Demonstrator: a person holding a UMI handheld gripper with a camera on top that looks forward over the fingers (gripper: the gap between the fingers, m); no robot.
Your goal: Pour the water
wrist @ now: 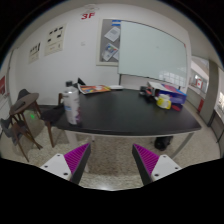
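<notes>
Two fingers of the gripper [111, 160] stood wide apart, each showing its magenta pad [74, 157]; nothing was held between them and they touched nothing; only pale floor [110, 150] lay in the gap. Well beyond the fingers, and off to their left side, a clear bottle [70, 105] stood upright near the left end of a dark table [125, 115]; it appeared to be a pale, translucent container, though whether it held water could not be told. Past the bottle, flat papers or books with red and white covers [95, 89] lay on the tabletop; at the far right end sat a yellow object [163, 101] beside some blue and purple items [173, 96], too small to identify. The table was long and dark, standing on slim legs over the light floor; a dark chair [22, 110] stood to its left, with something green [49, 114] just beside the table's left end. Behind the table a large whiteboard [152, 53] hung on the white wall [85, 55]; a poster [108, 42] was fixed to the left of it, several sheets of paper [54, 40] were pinned further left, and a small red sign [88, 15] sat high up.
</notes>
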